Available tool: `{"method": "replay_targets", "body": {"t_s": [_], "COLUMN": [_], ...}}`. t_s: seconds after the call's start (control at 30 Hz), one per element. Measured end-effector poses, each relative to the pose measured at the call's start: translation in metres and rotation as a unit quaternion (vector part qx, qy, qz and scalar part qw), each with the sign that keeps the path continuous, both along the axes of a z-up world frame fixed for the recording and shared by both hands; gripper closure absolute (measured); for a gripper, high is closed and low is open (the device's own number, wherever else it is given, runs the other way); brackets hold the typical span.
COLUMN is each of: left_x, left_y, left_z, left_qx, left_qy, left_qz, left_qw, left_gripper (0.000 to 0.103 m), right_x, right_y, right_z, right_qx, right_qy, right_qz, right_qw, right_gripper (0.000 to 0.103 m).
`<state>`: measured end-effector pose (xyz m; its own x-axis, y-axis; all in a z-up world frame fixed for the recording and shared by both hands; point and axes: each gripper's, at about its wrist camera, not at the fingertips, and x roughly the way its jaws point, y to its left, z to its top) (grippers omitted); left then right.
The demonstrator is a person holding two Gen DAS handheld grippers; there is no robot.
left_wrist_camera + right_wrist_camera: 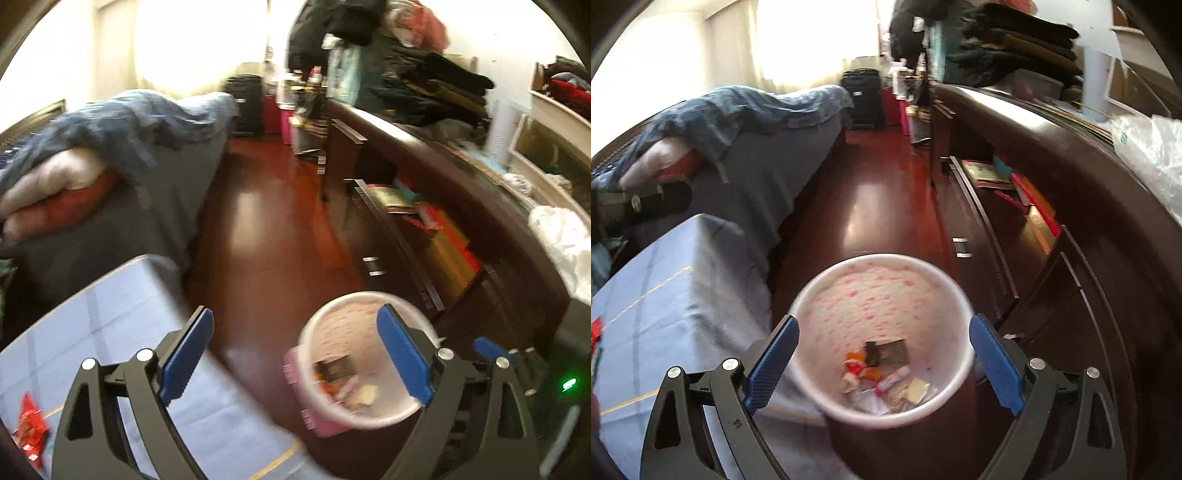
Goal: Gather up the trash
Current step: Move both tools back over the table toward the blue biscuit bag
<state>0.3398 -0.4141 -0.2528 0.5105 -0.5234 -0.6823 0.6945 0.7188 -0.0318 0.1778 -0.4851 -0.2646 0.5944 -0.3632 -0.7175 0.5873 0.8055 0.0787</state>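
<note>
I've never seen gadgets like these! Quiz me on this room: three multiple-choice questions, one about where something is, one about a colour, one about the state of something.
1. Where does the waste bin stand?
A. on the bed
B. on the dark wooden floor beside the covered table
C. on top of the dresser

2. What colour are the pads on the fingers of both tools?
A. blue
B. yellow
C. white

3. How is the right gripper at this moment?
A. clamped on a wrapper
B. shut and empty
C. open and empty

Answers:
1 B: floor shows around it, with the table's blue cloth next to it.
2 A: every pad is blue.
3 C: its jaws stand wide apart, with only the bin far below.
</note>
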Motion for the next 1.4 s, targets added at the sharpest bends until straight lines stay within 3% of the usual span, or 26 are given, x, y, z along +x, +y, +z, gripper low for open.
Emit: {"method": "replay_targets", "body": {"t_s": [0.2,0.33,0.43,0.67,0.87,1.13,1.4], "left_x": [0.007,0.018,0.026,0.029,0.023,0.028,0.038], "left_y": [0.087,0.154,0.212,0.333,0.41,0.437,0.436], "left_z": [0.007,0.005,0.001,-0.011,-0.03,-0.05,-0.069], "left_qx": [0.017,0.032,0.036,0.059,0.021,0.012,-0.008], "left_qy": [-0.014,-0.018,-0.008,-0.003,0.044,0.064,0.088], "left_qz": [0.091,0.171,0.241,0.372,0.419,0.431,0.413], "left_qw": [0.9956,0.9846,0.9699,0.9264,0.9066,0.9,0.9066], "left_gripper": [0.012,0.011,0.011,0.011,0.011,0.011,0.011], "right_x": [0.002,0.008,0.013,0.028,0.038,0.045,0.049], "right_y": [0.054,0.097,0.123,0.193,0.244,0.29,0.314], "right_z": [0.024,0.036,0.042,0.047,0.052,0.052,0.05], "right_qx": [0.014,0.016,0.014,0.008,-0.001,-0.007,-0.021], "right_qy": [-0.021,-0.026,-0.027,-0.018,-0.014,-0.003,0.011], "right_qz": [0.069,0.122,0.155,0.235,0.285,0.321,0.332], "right_qw": [0.997,0.992,0.987,0.972,0.959,0.947,0.943], "right_gripper": [0.008,0.008,0.008,0.008,0.008,0.008,0.008]}}
